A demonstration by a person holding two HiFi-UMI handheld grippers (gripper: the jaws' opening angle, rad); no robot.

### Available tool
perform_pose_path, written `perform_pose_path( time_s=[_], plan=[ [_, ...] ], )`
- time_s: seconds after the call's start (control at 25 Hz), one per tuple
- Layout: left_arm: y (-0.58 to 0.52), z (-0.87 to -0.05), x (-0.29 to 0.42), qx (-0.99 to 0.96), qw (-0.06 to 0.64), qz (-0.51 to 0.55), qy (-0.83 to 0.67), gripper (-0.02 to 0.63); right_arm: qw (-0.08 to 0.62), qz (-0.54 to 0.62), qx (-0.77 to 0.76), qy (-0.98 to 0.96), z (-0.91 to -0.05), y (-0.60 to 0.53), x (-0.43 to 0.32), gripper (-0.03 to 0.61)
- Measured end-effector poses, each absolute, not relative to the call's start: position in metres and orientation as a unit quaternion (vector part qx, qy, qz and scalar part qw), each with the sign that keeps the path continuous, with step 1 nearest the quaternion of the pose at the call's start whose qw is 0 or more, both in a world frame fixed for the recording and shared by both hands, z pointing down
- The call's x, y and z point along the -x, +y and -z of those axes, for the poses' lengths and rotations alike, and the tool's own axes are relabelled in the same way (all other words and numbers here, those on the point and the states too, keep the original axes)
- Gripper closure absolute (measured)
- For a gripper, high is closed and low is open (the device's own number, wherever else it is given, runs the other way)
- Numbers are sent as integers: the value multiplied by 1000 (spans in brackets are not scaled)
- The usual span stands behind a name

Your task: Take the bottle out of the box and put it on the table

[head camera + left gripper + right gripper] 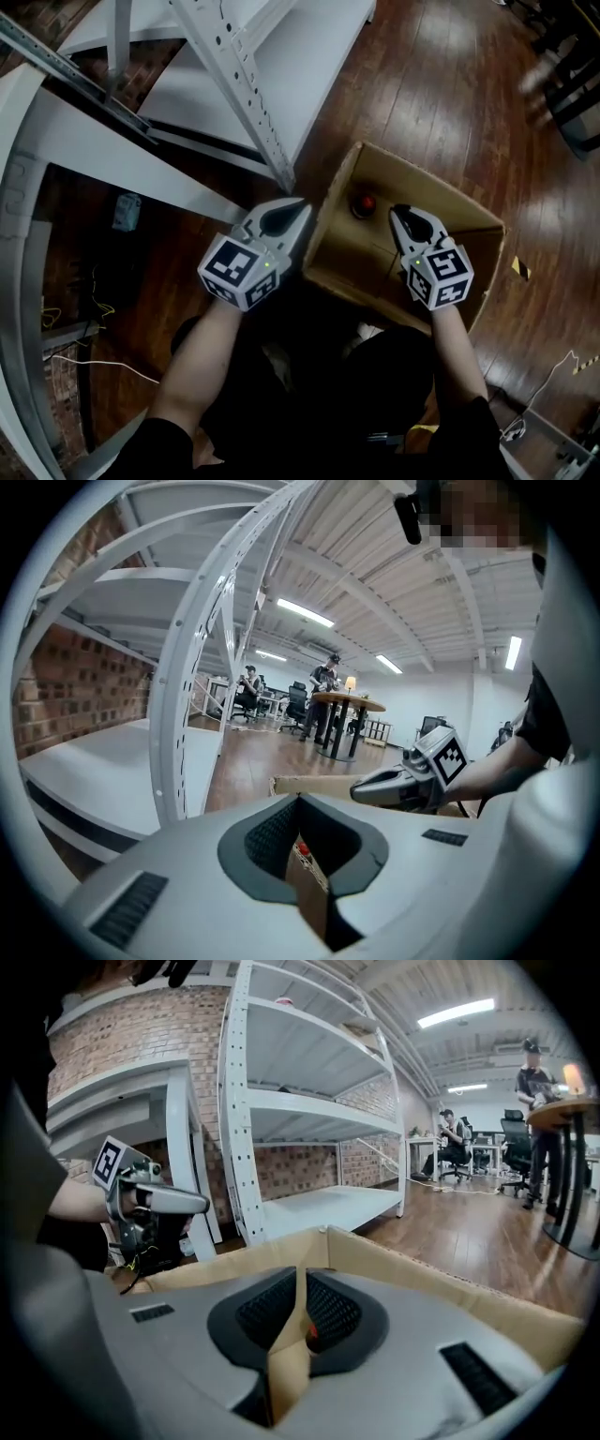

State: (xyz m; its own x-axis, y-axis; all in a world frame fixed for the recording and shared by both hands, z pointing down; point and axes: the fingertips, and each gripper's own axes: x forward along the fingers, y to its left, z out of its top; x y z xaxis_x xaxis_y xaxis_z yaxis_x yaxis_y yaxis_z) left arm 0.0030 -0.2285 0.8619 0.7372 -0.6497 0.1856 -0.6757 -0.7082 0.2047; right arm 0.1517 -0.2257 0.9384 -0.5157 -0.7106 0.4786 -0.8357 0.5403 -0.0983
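Note:
An open cardboard box (483, 228) stands on the wooden floor. Deep inside it I see the red cap of the bottle (363, 203); the rest of the bottle is in shadow. My left gripper (298, 208) is at the box's left wall, shut on the wall's cardboard edge (307, 892). The red cap (301, 847) shows just past that edge. My right gripper (400, 214) reaches over the near wall and is shut on an upright cardboard flap (286, 1363), with the red cap (311, 1338) right behind it.
A white metal shelving rack (253, 84) stands just left of and beyond the box, with one post ending near the box's far left corner. Wooden floor (441, 84) runs beyond the box. People sit and stand around a round table (347, 705) far off.

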Motion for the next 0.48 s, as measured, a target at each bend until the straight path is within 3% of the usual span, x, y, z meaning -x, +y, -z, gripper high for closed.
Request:
perform_pose_path(
  time_s=[0.04, 0.12, 0.24, 0.4, 0.48],
  plan=[
    [-228, -860, -2, -922, 137, -45, -358, 609, 201, -162, -447, -856, -945, -228, -149, 540],
    [-226, -857, -2, -922, 146, -39, -357, 609, 213, -162, -436, -859, -956, -234, -144, 477],
    [-219, -856, 0, -921, 144, -46, -358, 609, 238, -163, -417, -862, -974, -240, -138, 473],
    [-213, -859, 9, -917, 152, -46, -365, 609, 276, -193, -395, -855, -1014, -248, -132, 354],
    [-211, -861, 11, -916, 142, -52, -372, 609, 295, -202, -396, -846, -1035, -252, -132, 347]
  ],
)
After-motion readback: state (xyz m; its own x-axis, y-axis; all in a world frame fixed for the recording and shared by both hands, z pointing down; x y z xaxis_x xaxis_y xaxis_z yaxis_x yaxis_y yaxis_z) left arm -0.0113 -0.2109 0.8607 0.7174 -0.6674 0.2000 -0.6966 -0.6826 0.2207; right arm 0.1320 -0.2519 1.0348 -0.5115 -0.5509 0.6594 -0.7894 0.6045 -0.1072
